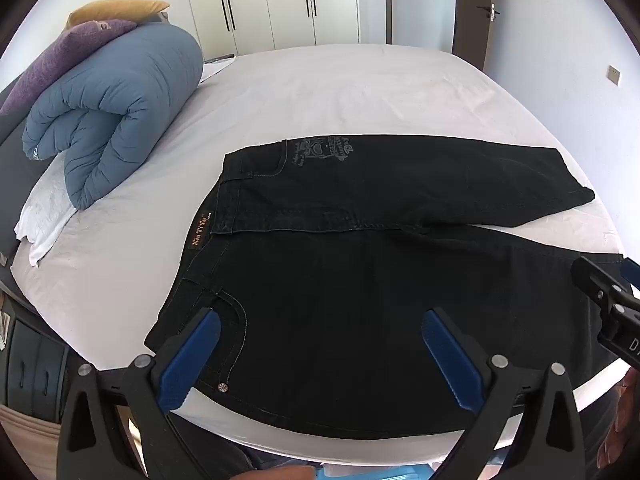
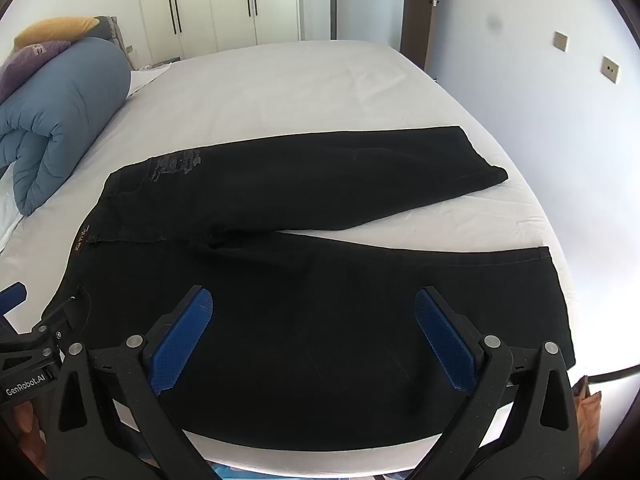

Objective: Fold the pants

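Bed (image 1: 320, 92): white sheet, fills most of both views; all positions below are given relative to it.

Black pants (image 1: 340, 280): laid flat on the near half of the bed, waistband toward the bed's left side, legs running to its right. The two legs part in a narrow V; the far leg's hem (image 2: 486, 168) lies near the bed's right edge, and the near leg's hem (image 2: 556, 292) reaches that edge. Grey print on the far hip, brown waistband label (image 1: 199, 232), rivet (image 1: 222, 387) at the near front pocket.

Rolled blue duvet (image 1: 116, 116): on the bed's left side, well apart from the pants, with a purple cushion (image 1: 60, 56) and a yellow one (image 1: 116, 8) behind it.

My left jaws (image 1: 320, 360): fully open, holding nothing, over the waist and pocket end of the pants, at the bed's near edge.

My right jaws (image 2: 314, 336): fully open, holding nothing, over the near leg, at the same near edge.
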{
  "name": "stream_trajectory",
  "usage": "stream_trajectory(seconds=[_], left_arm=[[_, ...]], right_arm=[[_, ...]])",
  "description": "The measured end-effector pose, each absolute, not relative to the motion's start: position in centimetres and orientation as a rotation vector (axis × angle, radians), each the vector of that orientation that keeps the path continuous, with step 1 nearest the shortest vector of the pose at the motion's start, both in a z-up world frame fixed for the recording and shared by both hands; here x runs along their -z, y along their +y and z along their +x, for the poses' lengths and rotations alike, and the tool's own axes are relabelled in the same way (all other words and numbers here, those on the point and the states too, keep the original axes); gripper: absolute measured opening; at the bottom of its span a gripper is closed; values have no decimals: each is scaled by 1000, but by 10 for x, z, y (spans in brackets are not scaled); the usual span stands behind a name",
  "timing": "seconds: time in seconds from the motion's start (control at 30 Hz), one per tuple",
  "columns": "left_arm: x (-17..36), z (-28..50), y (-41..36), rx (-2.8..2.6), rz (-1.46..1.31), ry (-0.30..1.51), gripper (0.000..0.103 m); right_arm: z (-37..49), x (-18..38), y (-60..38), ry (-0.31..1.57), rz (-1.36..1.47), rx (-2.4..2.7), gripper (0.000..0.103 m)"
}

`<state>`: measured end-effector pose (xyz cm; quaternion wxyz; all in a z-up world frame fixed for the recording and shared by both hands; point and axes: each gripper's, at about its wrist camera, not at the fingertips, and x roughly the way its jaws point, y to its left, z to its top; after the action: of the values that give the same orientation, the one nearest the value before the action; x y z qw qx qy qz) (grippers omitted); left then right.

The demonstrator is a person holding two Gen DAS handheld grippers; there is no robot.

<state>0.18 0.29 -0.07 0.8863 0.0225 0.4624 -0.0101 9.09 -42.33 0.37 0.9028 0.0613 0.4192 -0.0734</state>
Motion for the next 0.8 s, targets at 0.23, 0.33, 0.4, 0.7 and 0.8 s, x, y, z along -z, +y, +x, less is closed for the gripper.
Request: stream_trajectory(seconds=[0.23, 0.33, 0.4, 0.7, 0.8], left_arm=[[1, 0, 3, 7, 89, 936, 103], [0, 0, 2, 3, 92, 935, 103], [-1, 0, 2, 3, 92, 935, 103], [0, -3, 1, -6, 95, 934, 103], [0, -4, 2, -5, 91, 936, 103]], right_arm=[[91, -4, -425, 868, 120, 155, 103], [90, -5, -427, 866, 121, 158, 103], [86, -3, -420, 870, 114, 152, 103], [94, 3, -411, 875, 109, 147, 103], [94, 4, -411, 875, 109, 148, 103]])
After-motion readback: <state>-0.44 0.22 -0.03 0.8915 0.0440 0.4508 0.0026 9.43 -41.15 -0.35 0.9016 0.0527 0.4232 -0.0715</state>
